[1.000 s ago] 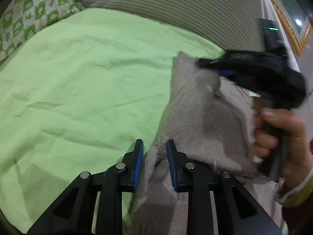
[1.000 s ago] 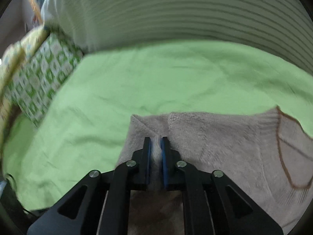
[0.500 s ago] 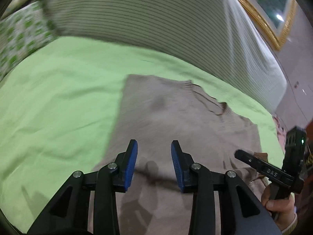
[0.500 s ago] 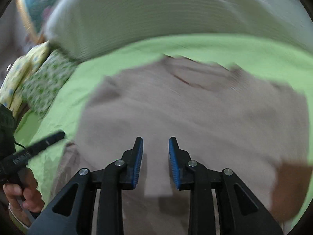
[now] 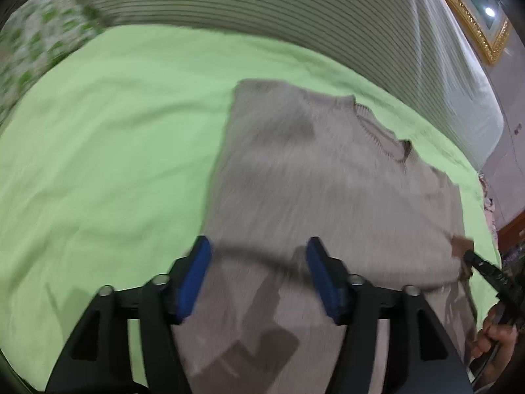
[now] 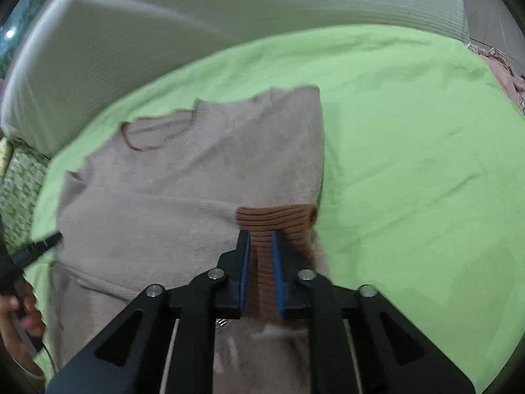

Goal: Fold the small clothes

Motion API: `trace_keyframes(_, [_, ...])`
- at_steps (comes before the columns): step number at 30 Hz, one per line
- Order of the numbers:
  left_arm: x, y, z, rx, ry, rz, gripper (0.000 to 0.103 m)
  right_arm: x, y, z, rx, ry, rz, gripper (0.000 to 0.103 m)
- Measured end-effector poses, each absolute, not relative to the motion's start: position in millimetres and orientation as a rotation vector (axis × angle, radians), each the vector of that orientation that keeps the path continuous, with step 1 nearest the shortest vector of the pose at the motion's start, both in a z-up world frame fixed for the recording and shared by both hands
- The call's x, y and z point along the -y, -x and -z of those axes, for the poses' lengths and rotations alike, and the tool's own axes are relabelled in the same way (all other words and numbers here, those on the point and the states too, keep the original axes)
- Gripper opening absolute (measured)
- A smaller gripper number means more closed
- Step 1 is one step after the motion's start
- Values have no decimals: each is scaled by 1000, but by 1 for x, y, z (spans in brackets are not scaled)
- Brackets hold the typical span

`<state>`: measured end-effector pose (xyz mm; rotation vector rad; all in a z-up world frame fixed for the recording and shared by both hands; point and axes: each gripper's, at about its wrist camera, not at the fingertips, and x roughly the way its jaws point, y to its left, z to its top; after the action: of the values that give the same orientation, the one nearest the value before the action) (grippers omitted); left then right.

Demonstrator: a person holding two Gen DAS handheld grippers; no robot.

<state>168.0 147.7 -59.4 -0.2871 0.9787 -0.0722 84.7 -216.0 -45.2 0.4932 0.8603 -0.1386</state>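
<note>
Evidently the beige knitted sweater with a brown ribbed cuff (image 6: 197, 203) was a soft, light, limp thing: it lay flat on the light green bedsheet (image 6: 410, 151), neckline toward the striped cushion (image 6: 229, 10) at the far side, one sleeve laid across its body so that the brown cuff (image 6: 274, 218) rested near the right edge. The right gripper (image 6: 261, 233) had just been closing, its blue pads narrowed on either side of that cuff, though whether they truly pinched the ribbing could not be told. The left gripper (image 5: 257, 246) had just been opening and stood spread above the lower body of the sweater (image 5: 328, 190), nothing between its jaws. Such knit would sag and stretch if lifted by one point, I judged, and would drag on the sheet. The thicker ribbed cuff or hem, or a doubled folded edge, seemed the firmest places to take hold, ideally with both grippers apart along one edge.
</note>
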Motion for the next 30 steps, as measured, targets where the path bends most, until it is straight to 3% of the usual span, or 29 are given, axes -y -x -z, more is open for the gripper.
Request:
trace_keyframes(2, [-154, -135, 56, -970, 316, 68, 67, 210, -66, 39, -854, -483, 106, 28])
trace_keyframes(4, [-161, -103, 54, -967, 336, 67, 69, 202, -46, 32, -844, -463, 86, 48])
trace_keyframes(5, [-163, -86, 52, -960, 350, 61, 70, 199, -34, 28, -833, -455, 79, 50])
trace_keyframes(8, [-170, -45, 49, -946, 400, 55, 75, 191, -1, 22, -813, -445, 74, 52])
trace_keyframes(18, [-184, 52, 50, -957, 385, 25, 75, 187, 75, 18, -811, -460, 87, 52])
trace_keyframes(30, [-183, 97, 67, -1015, 349, 56, 76, 181, 152, 33, -852, -446, 103, 52])
